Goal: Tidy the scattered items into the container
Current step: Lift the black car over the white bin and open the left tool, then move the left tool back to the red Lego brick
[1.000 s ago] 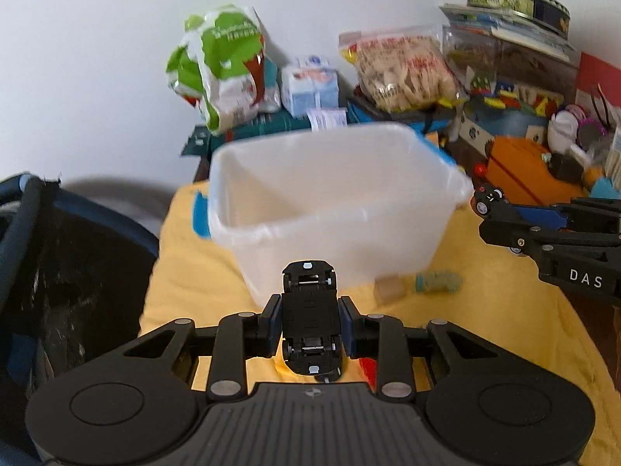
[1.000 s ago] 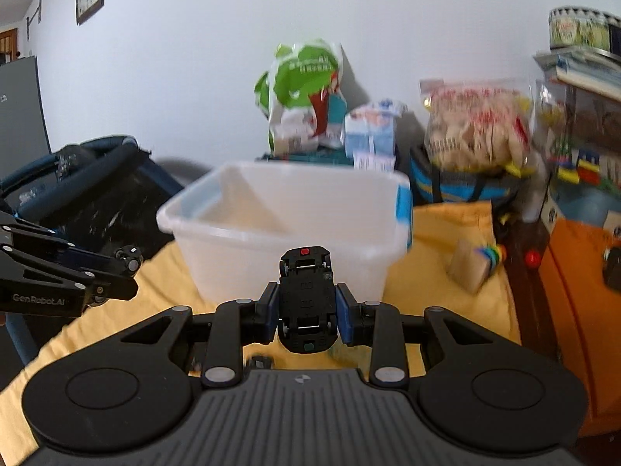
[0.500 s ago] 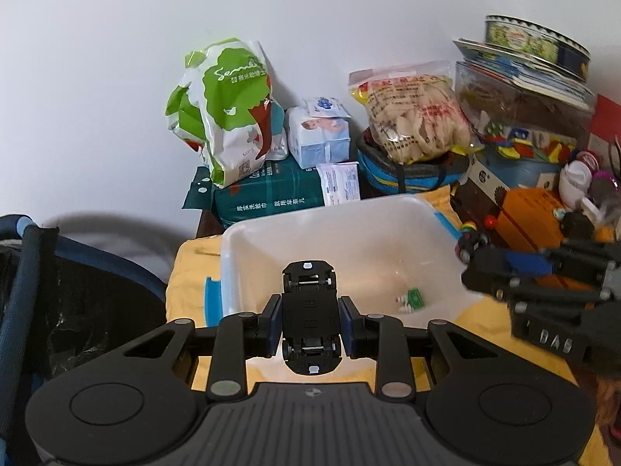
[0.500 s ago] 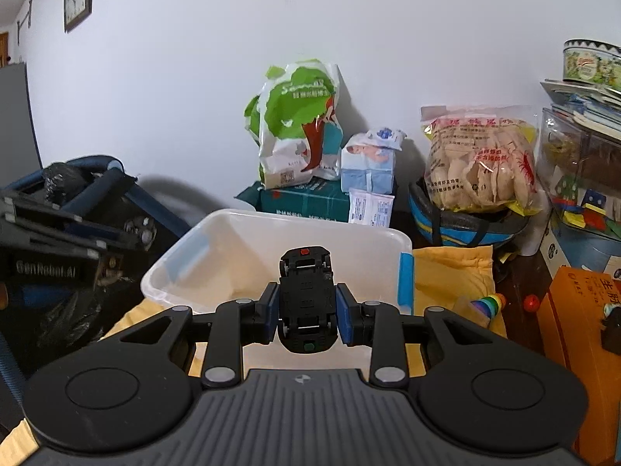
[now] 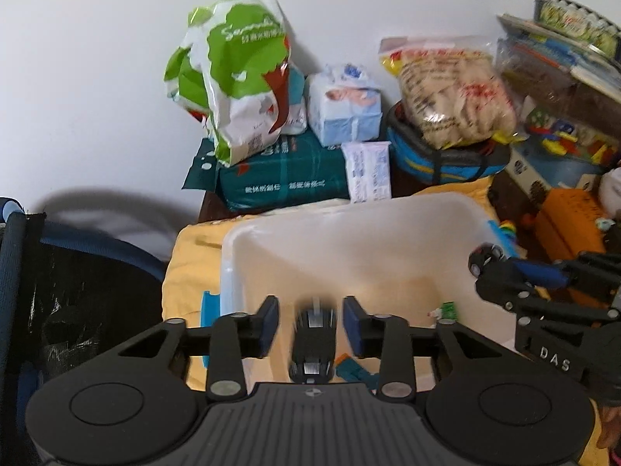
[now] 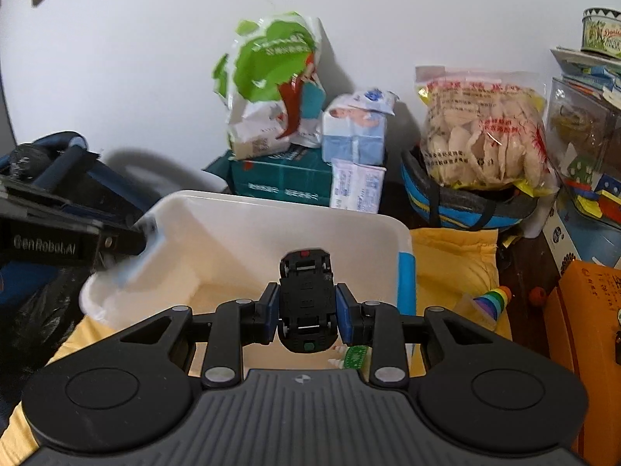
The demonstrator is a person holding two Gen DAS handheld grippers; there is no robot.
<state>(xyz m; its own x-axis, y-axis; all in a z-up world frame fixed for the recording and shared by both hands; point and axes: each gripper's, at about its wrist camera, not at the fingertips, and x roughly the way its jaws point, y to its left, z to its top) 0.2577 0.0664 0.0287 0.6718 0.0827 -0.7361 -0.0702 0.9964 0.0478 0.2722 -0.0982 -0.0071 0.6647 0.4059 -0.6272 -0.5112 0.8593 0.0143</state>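
A yellow cloth [image 6: 458, 260] covers the supporting surface — on it sits the white plastic container [image 6: 248, 209], and near that bin's right side lie a rainbow-striped toy [image 6: 493, 298] and a wooden block [image 6: 467, 305].

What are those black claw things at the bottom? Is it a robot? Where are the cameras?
No robot: a person holds a pinching tool in each hand, each with a camera looking forward. One picture is from the left hand-held gripper, which is open. A blurry black toy car is loose between its fingers, probably dropping into the white plastic tub. The other is from the right hand-held gripper, shut on a second black toy car above the tub. The tub stands on a yellow cloth; a small green piece lies inside.
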